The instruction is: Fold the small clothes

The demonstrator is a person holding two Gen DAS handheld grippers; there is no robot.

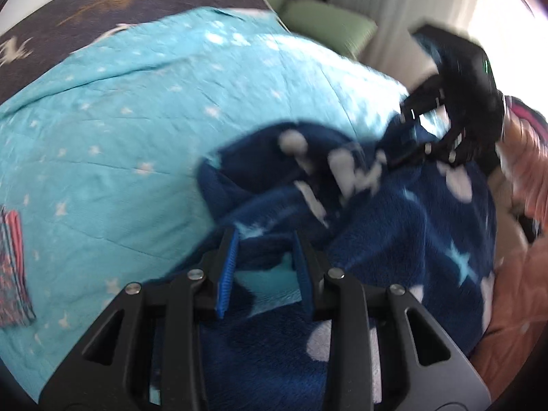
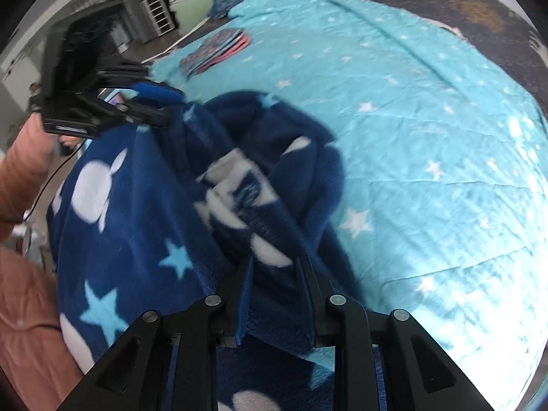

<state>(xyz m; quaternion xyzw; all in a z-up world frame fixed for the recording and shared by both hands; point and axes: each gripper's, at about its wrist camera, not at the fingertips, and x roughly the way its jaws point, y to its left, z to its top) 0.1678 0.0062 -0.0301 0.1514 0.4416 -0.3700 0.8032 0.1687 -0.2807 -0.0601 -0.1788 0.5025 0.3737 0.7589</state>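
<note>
Both grippers (image 1: 265, 267) (image 2: 277, 294) clamped on navy starred fleece garment (image 2: 137, 239), label (image 2: 246, 188) unreadable

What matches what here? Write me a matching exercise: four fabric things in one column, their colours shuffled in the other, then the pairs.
Things:
1. fleece garment
2. bedspread
3. folded cloth
4. sleeve

Colours:
a. turquoise with small white stars
b. plain peach-pink
c. navy with white blobs and light blue stars
d. dark pattern with red-pink stripes

Pairs: 1-c, 2-a, 3-d, 4-b
</note>
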